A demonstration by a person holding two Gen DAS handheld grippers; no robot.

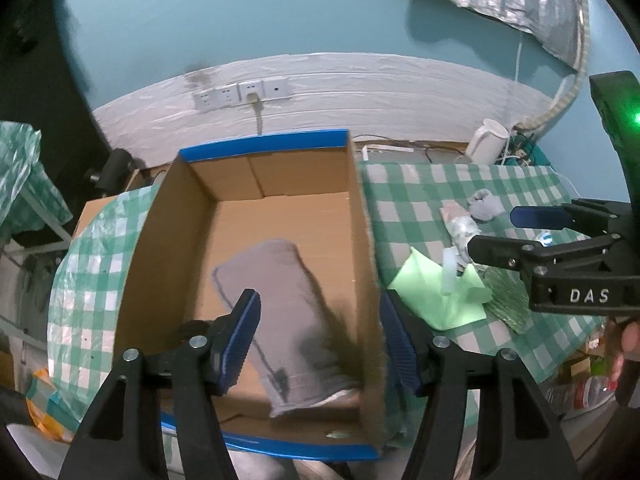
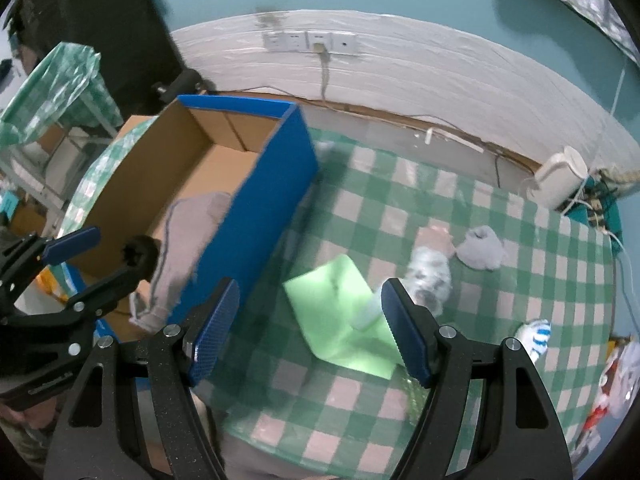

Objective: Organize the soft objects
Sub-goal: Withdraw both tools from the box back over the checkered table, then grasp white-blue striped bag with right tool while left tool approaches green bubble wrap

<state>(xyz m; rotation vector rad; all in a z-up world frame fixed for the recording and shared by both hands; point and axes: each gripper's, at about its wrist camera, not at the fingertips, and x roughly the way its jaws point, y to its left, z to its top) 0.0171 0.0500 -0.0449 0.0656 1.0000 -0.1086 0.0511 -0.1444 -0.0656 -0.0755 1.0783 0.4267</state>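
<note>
Blue-padded fingers [image 1: 244, 336] of the left gripper [image 1: 320, 340] stand spread apart above the cardboard box [image 1: 168, 216], one finger inside it and the other outside its right wall, grasping nothing. Below them a grey sock [image 1: 288, 320] lies flat on the box floor, slanting from the middle toward the near right corner. That box has blue outer walls and sits on the left part of a table covered with a green-and-white checked cloth [image 2: 500, 220]. To its right, the right gripper [image 2: 310, 334] hovers over the cloth with its fingers likewise released and empty. Under it lies a light green cloth [image 2: 336, 312], with a clear plastic bottle [image 2: 428, 280] resting across its far edge. Just beyond the bottle sits a bunched-up grey sock [image 2: 482, 248], apart from the box. Near the table's right edge lies a blue-and-white striped sock [image 2: 536, 338]. A white kettle [image 2: 560, 178] stands at the far right corner by the wall.
</note>
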